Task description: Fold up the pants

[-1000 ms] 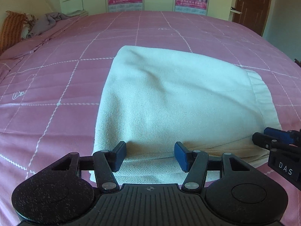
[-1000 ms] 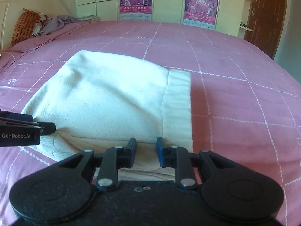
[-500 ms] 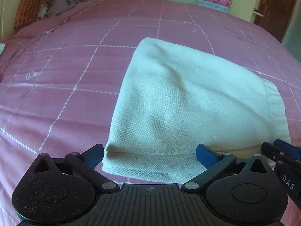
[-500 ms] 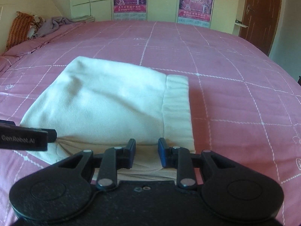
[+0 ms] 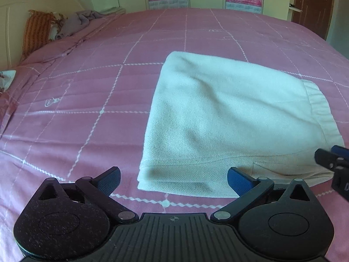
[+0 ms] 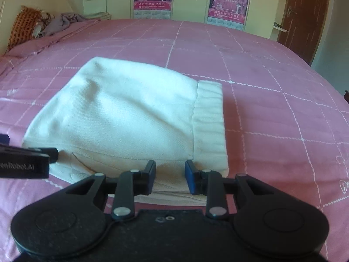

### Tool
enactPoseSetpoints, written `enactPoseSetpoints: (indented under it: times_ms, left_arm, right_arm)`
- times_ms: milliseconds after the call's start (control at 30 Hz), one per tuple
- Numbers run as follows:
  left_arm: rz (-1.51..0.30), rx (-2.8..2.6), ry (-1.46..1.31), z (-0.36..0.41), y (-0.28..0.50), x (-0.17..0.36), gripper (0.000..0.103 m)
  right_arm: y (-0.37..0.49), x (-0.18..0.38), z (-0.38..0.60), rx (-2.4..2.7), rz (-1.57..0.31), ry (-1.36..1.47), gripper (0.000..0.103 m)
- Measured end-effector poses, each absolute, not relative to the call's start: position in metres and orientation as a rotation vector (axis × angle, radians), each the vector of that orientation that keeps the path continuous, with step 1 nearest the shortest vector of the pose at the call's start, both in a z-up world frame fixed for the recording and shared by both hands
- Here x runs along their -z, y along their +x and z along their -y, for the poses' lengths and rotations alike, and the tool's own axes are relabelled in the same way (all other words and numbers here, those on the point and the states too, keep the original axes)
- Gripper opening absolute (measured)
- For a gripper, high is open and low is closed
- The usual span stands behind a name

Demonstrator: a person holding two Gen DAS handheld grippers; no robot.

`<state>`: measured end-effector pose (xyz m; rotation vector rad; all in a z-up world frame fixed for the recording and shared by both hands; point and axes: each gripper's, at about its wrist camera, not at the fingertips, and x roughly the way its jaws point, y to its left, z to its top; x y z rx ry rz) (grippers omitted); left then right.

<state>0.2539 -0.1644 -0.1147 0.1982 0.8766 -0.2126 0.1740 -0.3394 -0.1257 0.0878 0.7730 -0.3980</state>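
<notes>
Directly ahead of both claws, the folded white pants (image 5: 229, 118) lie flat on the pink quilted bedspread (image 5: 87, 87), several layers stacked at the near edge. Left gripper (image 5: 173, 180): jaws spread wide, holding nothing, poised just short of the near left corner of the bundle; its left finger is over bare bedspread, its right finger over the cloth's near edge. Right gripper (image 6: 170, 179): jaws partly open with cloth showing in the gap between them; whether the fingers (image 6: 150, 178) touch the fabric cannot be told, but nothing looks pinched. It sits over the near edge beside the ribbed waistband (image 6: 209, 120), which runs away from the claw along the bundle's right side. The long axis of the bundle runs left to right across both views, so each claw faces one end of the same near edge; the right one is the closer to it. Judged from the compact stacked shape, folding looks nearly complete; a further fold would call for both claws to close on this near edge together.
</notes>
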Motion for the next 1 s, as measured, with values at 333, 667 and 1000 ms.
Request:
enactPoseSetpoints:
  times_ms: [333,667,1000]
  left_arm:
    - [-0.711,0.203,0.295,0.144,0.182,0.043,0.103]
    - [-0.542,0.254,0.277,0.103,0.069,-0.03,0.103]
    - [-0.498,0.319,0.283,0.098,-0.019,-0.069,0.103]
  right_arm:
    - [0.098,0.094,0.329,0.368,-0.683,0.204,0.04]
    - [-0.021,0.032,0.279,0.274,-0.51,0.177,0.058]
    - [-0.103,-0.009,0.247,0.294,-0.371,0.164,0.086]
